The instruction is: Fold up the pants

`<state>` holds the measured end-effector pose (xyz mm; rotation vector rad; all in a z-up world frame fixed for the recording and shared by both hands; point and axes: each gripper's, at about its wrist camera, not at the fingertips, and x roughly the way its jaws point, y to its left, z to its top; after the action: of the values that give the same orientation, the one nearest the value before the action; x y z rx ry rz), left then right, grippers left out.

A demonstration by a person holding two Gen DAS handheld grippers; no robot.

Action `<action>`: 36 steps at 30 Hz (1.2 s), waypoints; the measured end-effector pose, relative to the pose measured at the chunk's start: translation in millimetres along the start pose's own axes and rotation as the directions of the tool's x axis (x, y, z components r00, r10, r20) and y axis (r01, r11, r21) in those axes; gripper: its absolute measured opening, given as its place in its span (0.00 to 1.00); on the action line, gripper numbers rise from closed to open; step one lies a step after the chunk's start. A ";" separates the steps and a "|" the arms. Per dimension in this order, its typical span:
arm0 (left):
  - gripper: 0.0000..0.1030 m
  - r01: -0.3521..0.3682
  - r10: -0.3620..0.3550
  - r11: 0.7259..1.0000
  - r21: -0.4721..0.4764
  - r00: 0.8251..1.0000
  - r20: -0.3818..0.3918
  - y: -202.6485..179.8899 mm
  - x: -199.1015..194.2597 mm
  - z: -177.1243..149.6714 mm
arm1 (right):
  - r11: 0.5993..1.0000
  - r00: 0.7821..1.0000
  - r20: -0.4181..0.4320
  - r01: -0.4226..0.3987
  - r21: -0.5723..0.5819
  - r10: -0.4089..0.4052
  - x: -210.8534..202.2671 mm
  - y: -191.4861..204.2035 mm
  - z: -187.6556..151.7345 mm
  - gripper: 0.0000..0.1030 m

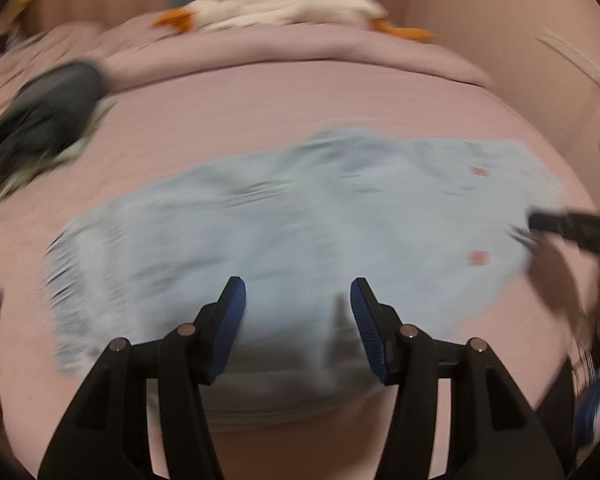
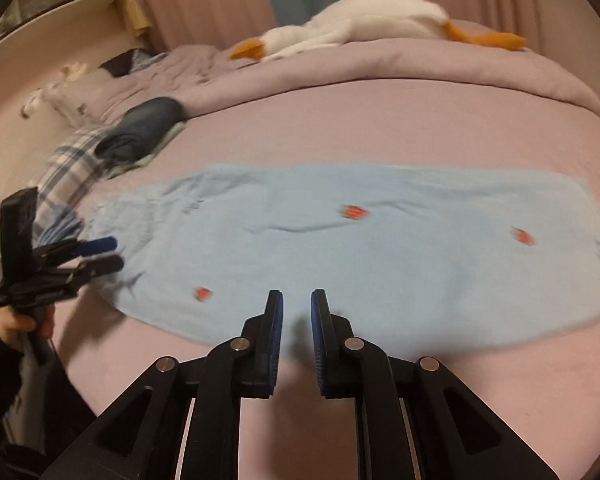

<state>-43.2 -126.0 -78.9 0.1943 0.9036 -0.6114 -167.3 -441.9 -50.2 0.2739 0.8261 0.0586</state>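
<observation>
Light blue pants (image 2: 340, 248) with small red marks lie flat in a long strip across the pink bed (image 2: 380, 128). They also show, blurred, in the left wrist view (image 1: 292, 220). My right gripper (image 2: 297, 300) hovers over the near edge of the pants, jaws slightly apart and empty. My left gripper (image 1: 298, 292) is open and empty above the pants' near edge. It also shows in the right wrist view (image 2: 112, 254) at the pants' left end, by the waistband. The right gripper shows in the left wrist view (image 1: 540, 222) at the pants' right end.
A dark folded garment (image 2: 144, 128) lies on plaid cloth (image 2: 68, 176) at the left. A rolled pink duvet (image 2: 380, 64) crosses the far bed with a white plush goose (image 2: 360, 20) on it. A white shelf (image 2: 60, 12) stands far left.
</observation>
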 end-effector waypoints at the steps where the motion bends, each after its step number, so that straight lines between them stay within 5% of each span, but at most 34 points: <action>1: 0.52 -0.022 0.021 1.000 -0.018 0.999 -0.028 8.4 4.9 -4.9 | 1.000 0.999 -0.047 0.001 -0.016 -0.002 16.1 6.3 -1.6 0.12; 3: 0.49 0.022 -0.025 0.998 -0.058 0.999 -0.047 26.1 6.2 -16.9 | 0.999 0.987 -0.156 0.014 -0.051 -0.022 45.7 14.1 -10.2 0.12; 6: 0.49 0.017 -0.017 1.000 0.007 1.000 -0.026 27.5 -9.5 -21.3 | 0.998 0.988 -0.151 0.022 -0.067 -0.032 45.3 18.8 -8.5 0.19; 13: 0.55 0.006 -0.003 0.999 -0.035 0.997 0.075 59.0 -22.0 7.2 | 0.973 0.967 -0.108 -0.229 0.025 0.230 70.8 35.2 53.0 0.19; 18: 0.54 0.020 -0.019 1.000 -0.002 0.998 0.052 68.6 -4.9 20.2 | 0.960 0.955 -0.100 -0.274 0.053 0.278 122.1 49.8 109.7 0.20; 22: 0.54 0.062 -0.063 0.997 0.034 0.998 0.024 78.4 3.5 19.9 | 0.963 0.944 -0.189 -0.261 0.074 0.270 160.6 48.2 138.9 0.43; 24: 0.54 0.068 -0.070 0.996 0.063 0.997 0.023 77.3 2.9 17.1 | 0.962 0.923 -0.271 -0.262 0.077 0.273 176.6 50.1 140.6 0.43; 25: 0.54 0.069 -0.071 0.995 0.075 0.997 0.022 77.3 3.1 15.9 | 0.952 0.892 -0.333 -0.291 0.092 0.305 185.9 53.1 139.9 0.43; 27: 0.54 0.064 -0.066 0.993 0.096 0.998 0.024 76.5 4.2 14.0 | 0.948 0.862 -0.400 -0.314 0.059 0.311 194.0 63.7 137.2 0.17; 28: 0.54 0.054 -0.058 0.993 0.108 0.998 0.026 75.4 4.7 13.3 | 0.953 0.869 -0.410 -0.303 0.004 0.278 193.2 72.2 138.5 0.10; 33: 0.54 0.020 -0.025 0.991 0.132 0.999 0.033 72.8 9.7 11.6 | 0.968 0.903 -0.387 -0.236 -0.089 0.185 204.1 83.1 146.1 0.09; 36: 0.54 0.020 -0.024 0.992 0.124 0.999 0.028 75.3 9.8 12.7 | 0.984 0.945 -0.314 -0.134 -0.117 0.092 212.8 82.2 149.3 0.06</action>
<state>13.0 -73.9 -85.7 0.2862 0.8410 -0.6894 91.0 -361.7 -85.1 0.1843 1.1109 0.2707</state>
